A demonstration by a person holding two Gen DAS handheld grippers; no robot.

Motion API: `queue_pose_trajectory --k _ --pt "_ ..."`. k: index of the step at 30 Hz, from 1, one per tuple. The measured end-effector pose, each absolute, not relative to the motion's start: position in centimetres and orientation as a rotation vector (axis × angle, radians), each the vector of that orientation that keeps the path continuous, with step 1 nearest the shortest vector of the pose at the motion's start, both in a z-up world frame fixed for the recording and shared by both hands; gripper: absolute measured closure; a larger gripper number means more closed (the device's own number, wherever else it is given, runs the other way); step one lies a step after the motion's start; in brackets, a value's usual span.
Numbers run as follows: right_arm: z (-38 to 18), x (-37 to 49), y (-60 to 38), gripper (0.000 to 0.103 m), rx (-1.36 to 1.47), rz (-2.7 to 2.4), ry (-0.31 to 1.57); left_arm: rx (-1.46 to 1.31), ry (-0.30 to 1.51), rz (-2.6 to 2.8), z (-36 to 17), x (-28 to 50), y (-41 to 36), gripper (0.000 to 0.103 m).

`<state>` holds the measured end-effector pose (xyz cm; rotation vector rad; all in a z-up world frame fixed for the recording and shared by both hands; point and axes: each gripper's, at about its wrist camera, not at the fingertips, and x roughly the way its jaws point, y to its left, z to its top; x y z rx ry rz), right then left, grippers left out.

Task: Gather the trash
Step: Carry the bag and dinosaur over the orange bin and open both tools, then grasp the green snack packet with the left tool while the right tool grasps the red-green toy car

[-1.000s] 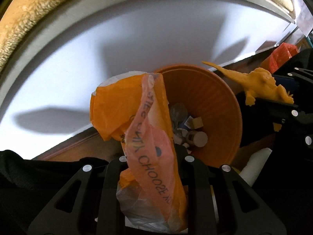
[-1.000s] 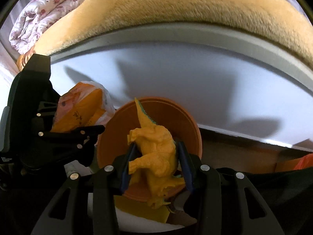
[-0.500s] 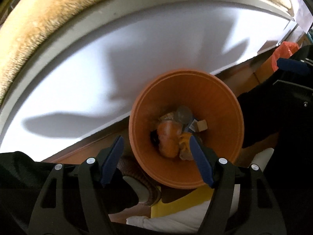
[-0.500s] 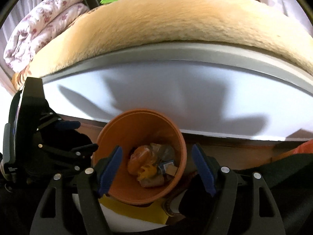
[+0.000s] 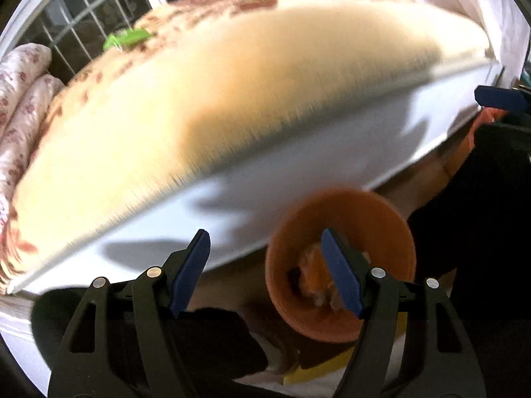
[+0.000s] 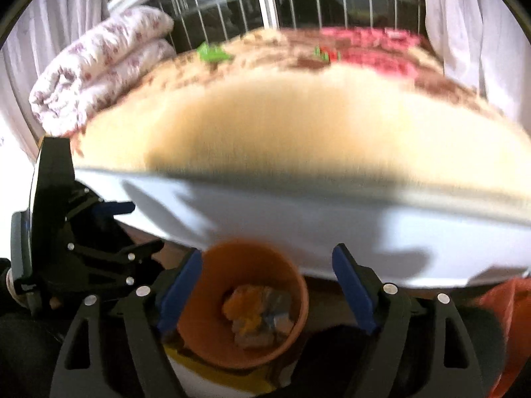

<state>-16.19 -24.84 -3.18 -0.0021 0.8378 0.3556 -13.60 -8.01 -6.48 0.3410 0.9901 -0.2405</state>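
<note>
Both tongs, left [image 5: 265,273] and right [image 6: 267,287], released and empty above bin [image 6: 244,305]. Green scraps [image 6: 212,53] (blurred, perhaps trash) on bed [image 6: 298,126]: a hasty reach could knock the bin.

1 bin [image 6: 205,305], 2 tongs, 2 rolled quilts [image 6: 99,66]

Heavily motion-blurred in both wrist views, streaked most along the cream blanket [image 5: 205,99] ahead of the fingers. Brightly lit from above and behind, with hard jagged shadows thrown onto the white bed side [image 6: 298,225] just beyond the fingertips. Smeared and soft at the orange bin [image 5: 341,258] below, contents unreadable. Sharp only on the black gripper frames nearest the lens. Bowed strongly by fisheye, dark-vignetted at the corners. Dim beyond the barred window [image 6: 232,10].
</note>
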Motion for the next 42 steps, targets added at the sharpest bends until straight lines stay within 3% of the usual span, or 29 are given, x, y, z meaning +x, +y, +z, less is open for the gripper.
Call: queue_pose_trajectory --k 5,8,15,24,34,36,38,42 --pt "0.3 -12.2 -25.1 0.020 -0.029 0.327 0.760 0.299 0.914 -0.213 -3.0 -10.8 -7.3 0.034" --pt "2.0 -9.0 -24.9 0.018 -0.049 0.319 0.720 0.253 0.881 -0.184 -1.4 -8.2 -6.4 0.023" --pt "3.9 -0.7 -23.2 0.016 -0.099 0.351 0.693 0.193 0.830 -0.104 1.1 0.1 -4.0 0.022" --pt "2.6 14.5 -21.7 0.014 -0.201 0.314 0.721 0.084 0.864 -0.026 -1.0 9.4 -0.8 0.022" --pt "-0.3 25.8 -22.3 0.015 -0.167 0.230 0.810 0.047 0.901 -0.005 -2.9 10.4 -0.3 0.022" --pt "-1.2 26.8 -22.1 0.019 -0.177 0.225 0.829 0.044 0.904 -0.008 -2.9 10.4 -0.2 0.022" --pt "-2.0 27.5 -22.0 0.036 -0.179 0.233 0.851 0.025 0.910 -0.012 -2.9 10.6 -0.1 0.021" --pt "-2.5 28.1 -21.9 0.049 -0.158 0.262 0.839 0.002 0.915 -0.020 -2.9 10.8 0.2 0.020"
